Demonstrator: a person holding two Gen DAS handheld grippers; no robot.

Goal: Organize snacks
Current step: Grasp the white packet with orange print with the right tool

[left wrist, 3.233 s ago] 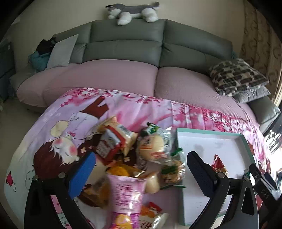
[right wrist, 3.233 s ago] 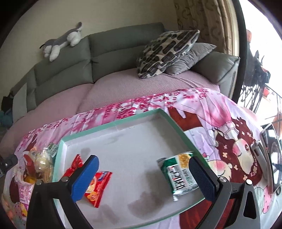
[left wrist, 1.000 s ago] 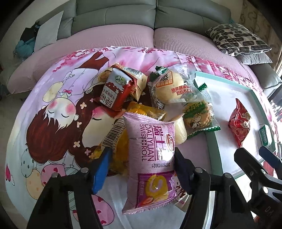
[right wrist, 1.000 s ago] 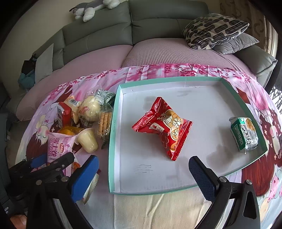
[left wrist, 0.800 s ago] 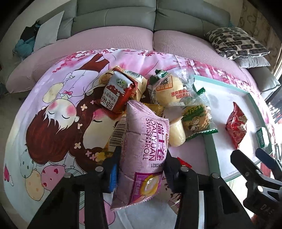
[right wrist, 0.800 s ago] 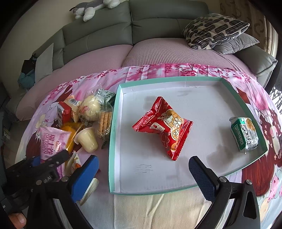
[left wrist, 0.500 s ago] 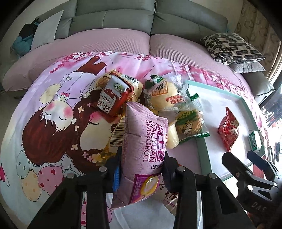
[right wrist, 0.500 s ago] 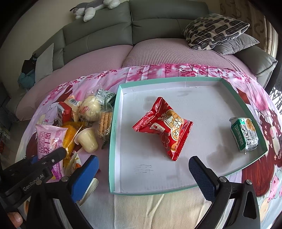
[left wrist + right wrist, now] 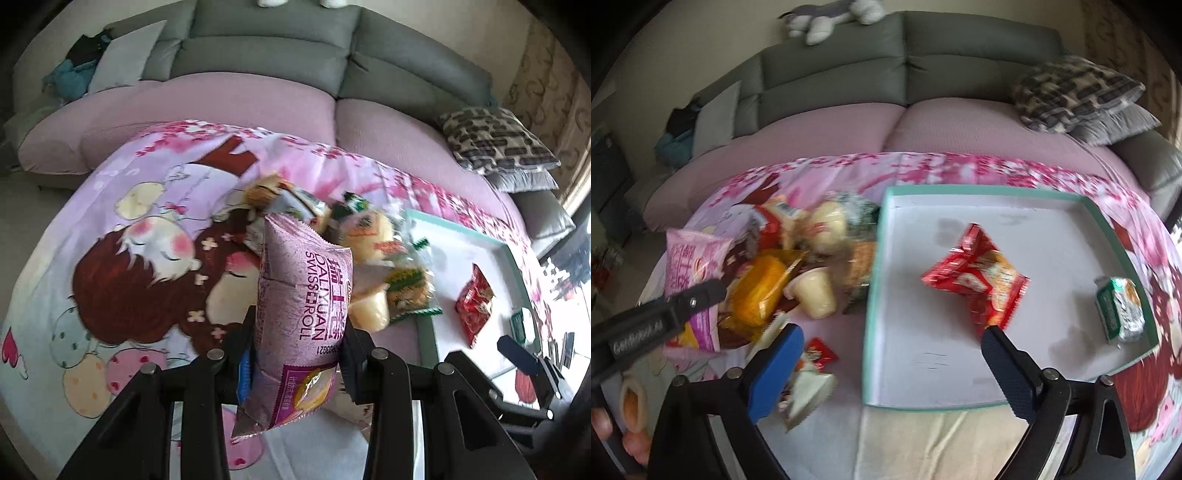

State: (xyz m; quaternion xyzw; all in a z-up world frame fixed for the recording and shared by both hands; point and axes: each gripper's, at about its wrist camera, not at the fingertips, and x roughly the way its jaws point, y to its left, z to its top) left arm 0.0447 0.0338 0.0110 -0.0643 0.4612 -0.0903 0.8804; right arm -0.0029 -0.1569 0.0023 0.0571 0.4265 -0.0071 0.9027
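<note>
- Left gripper (image 9: 297, 345): clamped on the pink Swiss roll packet (image 9: 304, 306), pads pressing its lower half from both sides; packet upright, top edge tilted away from the camera, lifted off the cartoon-print cloth (image 9: 122, 236).
- Same packet seen from the right wrist camera at far left (image 9: 692, 266), pinched by the black finger of the left gripper (image 9: 665, 314).
- Right gripper (image 9: 892, 363): jaws wide apart, having just been closing a little, nothing between them; left pad low over loose wrappers, right pad over the near part of the tray.
- Teal-rimmed tray (image 9: 873, 295) on the cloth, to the right of the snack pile, white floor mostly bare.
- In the tray: red snack bag (image 9: 977, 277) near the middle, green-and-silver packet (image 9: 1119, 312) against the right rim, well apart.
- Snack pile just left of the tray: orange packet (image 9: 761, 288), pale pudding cup (image 9: 814, 295) beside it, round bun in clear wrap (image 9: 827, 221) behind, biscuit packet (image 9: 860, 266) touching the tray wall.
- Small red wrapper (image 9: 820, 354) and a white wrapper (image 9: 809, 391) by the right gripper's left pad, blurred.
- Grey sofa (image 9: 266, 62) with lilac seat cover behind; patterned cushion (image 9: 495, 140) at right; plush toy (image 9: 831, 18) on the backrest.
- Fingertips of a hand (image 9: 613, 428) at the lower left edge.
</note>
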